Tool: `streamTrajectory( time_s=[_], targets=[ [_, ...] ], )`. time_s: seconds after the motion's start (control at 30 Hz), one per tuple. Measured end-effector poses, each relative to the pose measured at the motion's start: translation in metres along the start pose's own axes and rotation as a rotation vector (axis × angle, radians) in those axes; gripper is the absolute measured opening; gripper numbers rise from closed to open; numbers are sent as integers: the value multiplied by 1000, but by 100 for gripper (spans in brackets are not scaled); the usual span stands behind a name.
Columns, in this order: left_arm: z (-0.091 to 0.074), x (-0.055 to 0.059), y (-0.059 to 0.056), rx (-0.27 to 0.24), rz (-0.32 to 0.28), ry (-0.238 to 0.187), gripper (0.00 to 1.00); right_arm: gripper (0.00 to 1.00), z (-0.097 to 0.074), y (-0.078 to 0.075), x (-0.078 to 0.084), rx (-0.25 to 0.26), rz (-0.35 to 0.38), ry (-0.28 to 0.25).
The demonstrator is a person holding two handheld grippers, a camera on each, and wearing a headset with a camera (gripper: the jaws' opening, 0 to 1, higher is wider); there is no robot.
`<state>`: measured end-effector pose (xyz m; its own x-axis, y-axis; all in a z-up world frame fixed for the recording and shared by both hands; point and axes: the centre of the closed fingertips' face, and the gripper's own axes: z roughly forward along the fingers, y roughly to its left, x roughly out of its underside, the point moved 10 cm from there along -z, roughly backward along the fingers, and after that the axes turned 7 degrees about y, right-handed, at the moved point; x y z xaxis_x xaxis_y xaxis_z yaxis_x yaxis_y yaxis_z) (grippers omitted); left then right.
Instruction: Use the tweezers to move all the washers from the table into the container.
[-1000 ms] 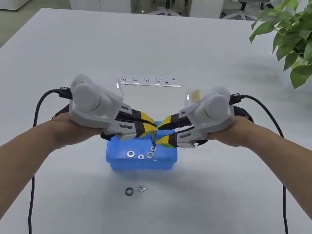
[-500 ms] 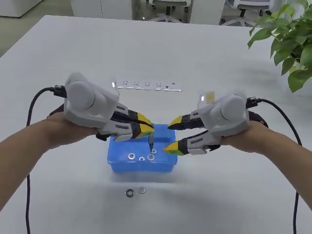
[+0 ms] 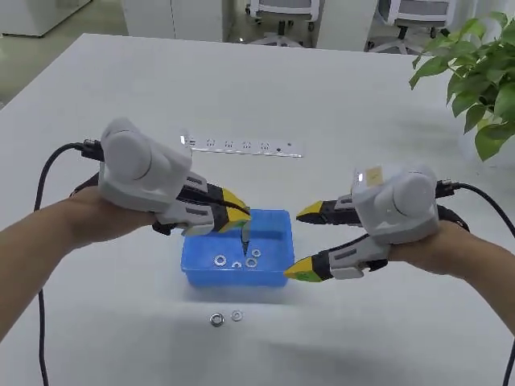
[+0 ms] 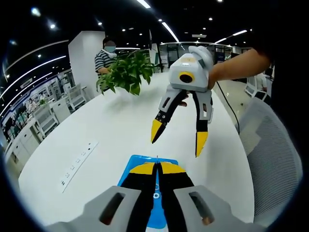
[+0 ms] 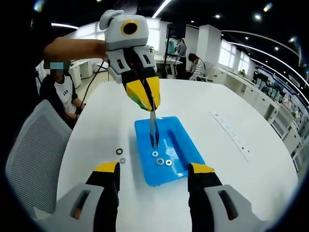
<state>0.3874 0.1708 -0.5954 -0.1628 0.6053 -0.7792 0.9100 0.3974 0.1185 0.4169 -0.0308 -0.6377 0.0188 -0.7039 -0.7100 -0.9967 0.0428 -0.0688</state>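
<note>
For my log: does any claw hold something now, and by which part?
The left claw holds the tweezers by their upper end; the right claw holds nothing.

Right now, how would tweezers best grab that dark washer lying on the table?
Probably from above: the dark washer lies flat, so one tip of the tweezers goes through its hole, one outside, pinching the rim on the side away from the lighter washer.

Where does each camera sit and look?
Head view: on the person's head, looking down at the left tongs, right tongs and blue container; both forearms show.
Left gripper view: on the left tongs, facing the right tongs; its shut jaws show.
Right gripper view: on the right tongs, facing the left tongs holding tweezers; its open jaws show.
Both gripper views share the container.
</note>
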Motion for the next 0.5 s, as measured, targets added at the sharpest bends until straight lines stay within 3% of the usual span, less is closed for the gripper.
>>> streamTrajectory(
  time_s=[0.5],
  targets=[
    [-13, -2, -12, -8, 3, 19, 6, 77, -2, 15, 6, 4, 38, -7]
  ],
)
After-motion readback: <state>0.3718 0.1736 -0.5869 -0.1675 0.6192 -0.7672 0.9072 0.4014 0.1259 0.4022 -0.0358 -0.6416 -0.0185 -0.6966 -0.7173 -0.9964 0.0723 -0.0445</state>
